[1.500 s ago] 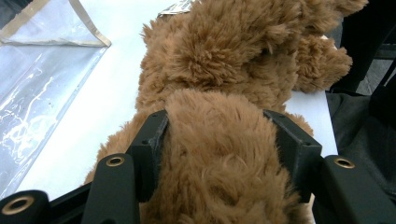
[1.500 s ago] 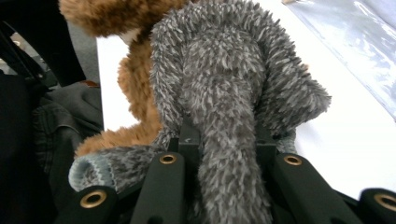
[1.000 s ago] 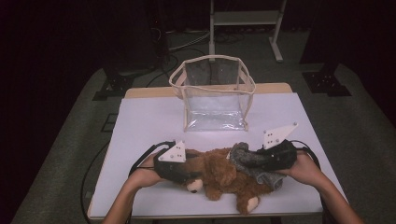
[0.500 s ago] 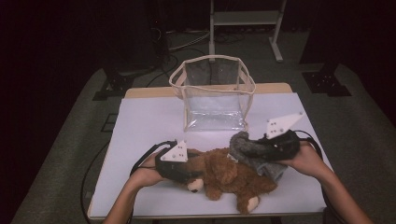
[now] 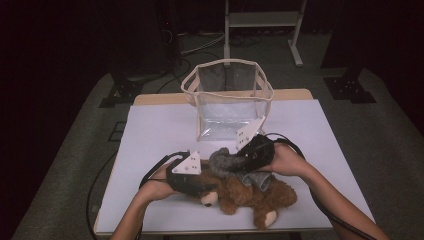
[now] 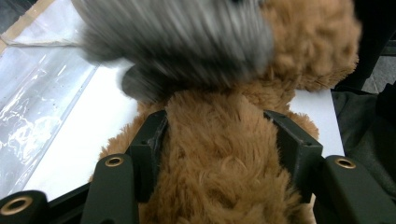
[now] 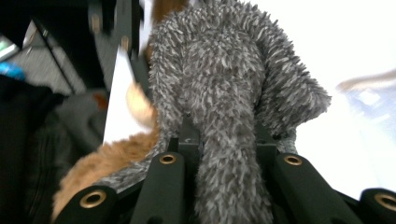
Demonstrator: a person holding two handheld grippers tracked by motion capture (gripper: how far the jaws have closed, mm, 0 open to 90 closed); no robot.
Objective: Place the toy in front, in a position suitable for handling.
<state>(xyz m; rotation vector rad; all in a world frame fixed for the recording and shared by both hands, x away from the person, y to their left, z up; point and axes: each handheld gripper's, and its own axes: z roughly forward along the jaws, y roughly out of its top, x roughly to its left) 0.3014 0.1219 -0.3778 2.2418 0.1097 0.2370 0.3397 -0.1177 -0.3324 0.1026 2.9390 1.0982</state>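
At the near edge of the table (image 5: 150,130), the left tool (image 5: 202,186) is seen clenched on a limb of the brown plush bear (image 5: 255,195), its two black jaws pressed into the fur on either side, as the left gripper view shows (image 6: 219,158). The bear is laid flat on the white tabletop, close to the person's side. The right tool (image 5: 235,165) is closed tightly on a grey fuzzy plush (image 5: 225,161), a strip of which is pinched between the jaws in the right gripper view (image 7: 224,140); the grey plush is held just above the bear, between the two tools. A clear plastic bag (image 5: 227,107) with a cream rim is stood upright farther back at the table's middle, apart from the toys. Cables are trailed from both tools across the table.
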